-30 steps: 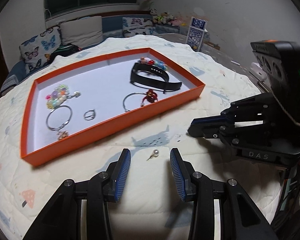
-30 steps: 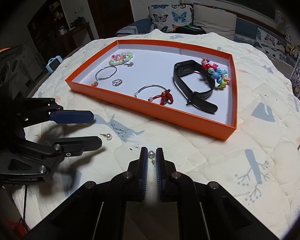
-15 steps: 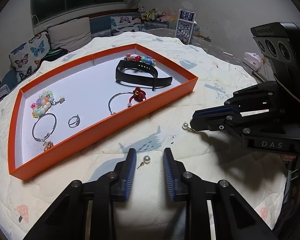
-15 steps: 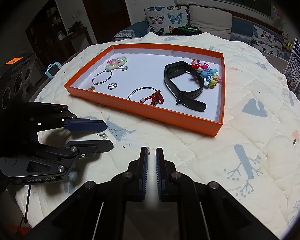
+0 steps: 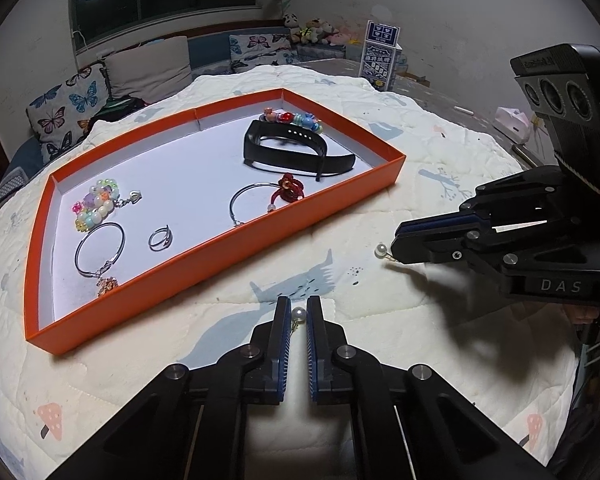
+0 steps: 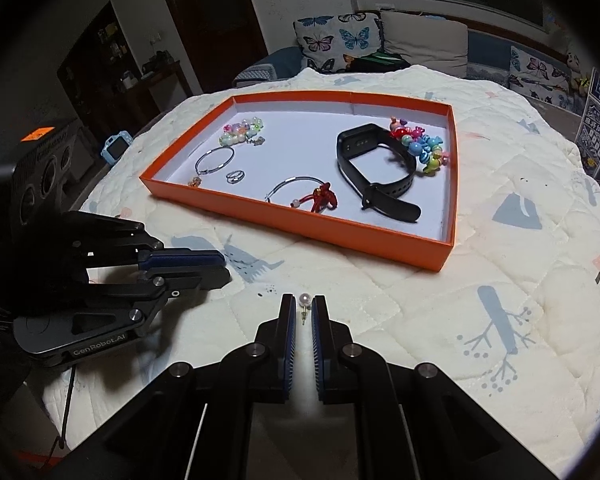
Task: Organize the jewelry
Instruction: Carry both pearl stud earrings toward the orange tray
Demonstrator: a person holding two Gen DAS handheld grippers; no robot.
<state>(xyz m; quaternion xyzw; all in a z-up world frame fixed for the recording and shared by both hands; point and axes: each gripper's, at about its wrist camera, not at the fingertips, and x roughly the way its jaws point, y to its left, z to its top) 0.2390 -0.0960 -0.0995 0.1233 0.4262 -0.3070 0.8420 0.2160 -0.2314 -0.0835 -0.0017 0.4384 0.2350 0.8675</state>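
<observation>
An orange tray point(image 5: 228, 240) point(image 6: 364, 236) on the quilt holds a black watch band point(image 5: 296, 148) point(image 6: 376, 168), two bead bracelets, two bangles and a ring point(image 5: 160, 238). My left gripper point(image 5: 299, 312) is shut on a pearl stud earring point(image 5: 298, 313), just in front of the tray's near wall. It also shows in the right wrist view point(image 6: 222, 268). My right gripper point(image 6: 304, 308) is shut on a second pearl stud earring point(image 6: 304, 301) and holds it above the quilt, right of the left gripper. It also shows in the left wrist view point(image 5: 396, 246), with its pearl point(image 5: 380, 250).
A white quilt point(image 5: 440, 184) with blue prints covers the round table. Butterfly cushions point(image 5: 64, 112) and a sofa lie beyond the far edge. A blue-and-white box point(image 5: 382, 54) stands at the back right. A small blue watch point(image 6: 116, 148) lies at the left edge.
My left gripper has closed from wide open onto the pearl earring on the quilt. My right gripper has stayed shut on its earring and lifted it, drawing back from the tray.
</observation>
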